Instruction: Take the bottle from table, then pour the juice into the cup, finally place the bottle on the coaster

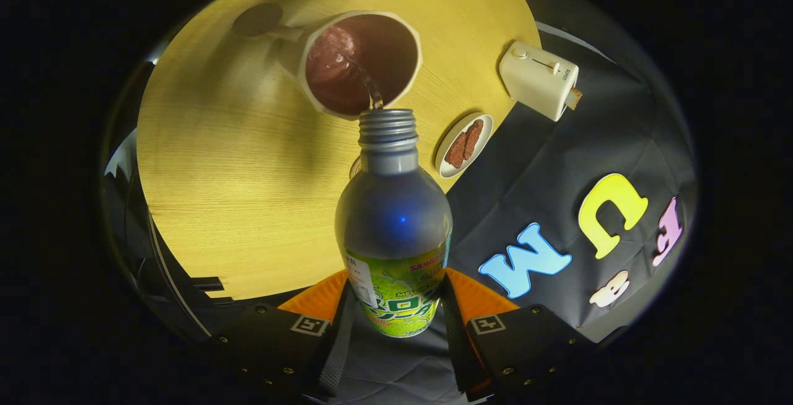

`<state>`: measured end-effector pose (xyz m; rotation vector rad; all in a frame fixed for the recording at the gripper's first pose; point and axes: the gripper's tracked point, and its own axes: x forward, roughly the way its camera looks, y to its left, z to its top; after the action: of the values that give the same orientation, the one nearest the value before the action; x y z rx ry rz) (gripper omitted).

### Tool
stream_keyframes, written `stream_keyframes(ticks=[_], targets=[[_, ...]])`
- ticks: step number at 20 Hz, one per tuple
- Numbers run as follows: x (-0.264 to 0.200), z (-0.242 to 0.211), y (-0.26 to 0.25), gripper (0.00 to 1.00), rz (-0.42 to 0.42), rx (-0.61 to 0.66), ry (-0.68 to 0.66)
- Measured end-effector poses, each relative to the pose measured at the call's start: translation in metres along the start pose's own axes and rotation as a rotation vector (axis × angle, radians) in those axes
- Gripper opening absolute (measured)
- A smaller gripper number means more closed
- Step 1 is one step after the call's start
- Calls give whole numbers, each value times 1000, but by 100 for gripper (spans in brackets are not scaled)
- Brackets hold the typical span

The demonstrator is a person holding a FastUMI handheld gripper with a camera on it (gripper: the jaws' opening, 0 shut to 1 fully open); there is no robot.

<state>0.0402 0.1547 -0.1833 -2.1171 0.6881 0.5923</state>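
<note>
My gripper [394, 306] is shut on a silver bottle [393, 207] with a green label, one finger on each side of its lower body. The bottle is tipped forward, its open threaded neck pointing at a white cup [359, 61] just ahead on the round wooden table [217, 176]. A thin stream of juice [373, 95] runs from the bottle's mouth over the cup's near rim, and dark juice has pooled inside the cup. A dark round coaster [257, 19] lies on the table beyond the cup, next to its handle.
A small white plate [463, 145] with two brown pieces sits near the table's edge, to the right of the bottle's neck. Beyond it a white toaster [538, 80] stands at the table's edge against the black cloth wall.
</note>
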Motion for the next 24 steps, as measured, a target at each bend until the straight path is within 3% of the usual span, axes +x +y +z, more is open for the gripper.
stream_keyframes(ticks=[10, 24], targets=[[3, 5, 11, 68, 17, 119, -79], [17, 26, 68, 69, 258, 642, -291]])
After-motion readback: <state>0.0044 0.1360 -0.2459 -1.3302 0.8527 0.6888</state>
